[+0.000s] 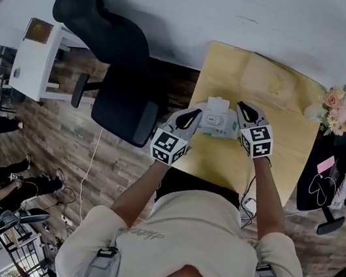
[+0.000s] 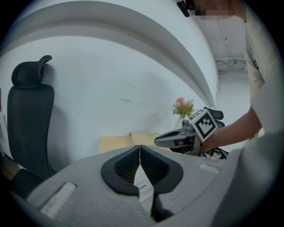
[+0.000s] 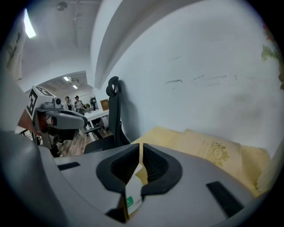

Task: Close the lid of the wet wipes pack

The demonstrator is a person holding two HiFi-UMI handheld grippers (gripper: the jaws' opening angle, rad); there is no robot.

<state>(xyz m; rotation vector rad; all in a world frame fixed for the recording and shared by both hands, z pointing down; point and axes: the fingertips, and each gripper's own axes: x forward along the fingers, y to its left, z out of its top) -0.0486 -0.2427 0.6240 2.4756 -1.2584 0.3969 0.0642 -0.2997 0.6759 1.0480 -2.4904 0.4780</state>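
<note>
The white wet wipes pack lies on the yellow table between my two grippers. My left gripper is at the pack's left end with its jaws shut. In the left gripper view a white strip of the pack, printed "OPEN", runs up between the pads. My right gripper is at the pack's right end, also shut. The right gripper view shows a thin white edge of the pack caught between the jaws. Whether the lid is down is hidden.
A vase of pink flowers stands at the table's far right corner. A black office chair stands left of the table. A yellow cloth with a gold emblem lies at the table's back, against the white wall. Dark gear sits right of the table.
</note>
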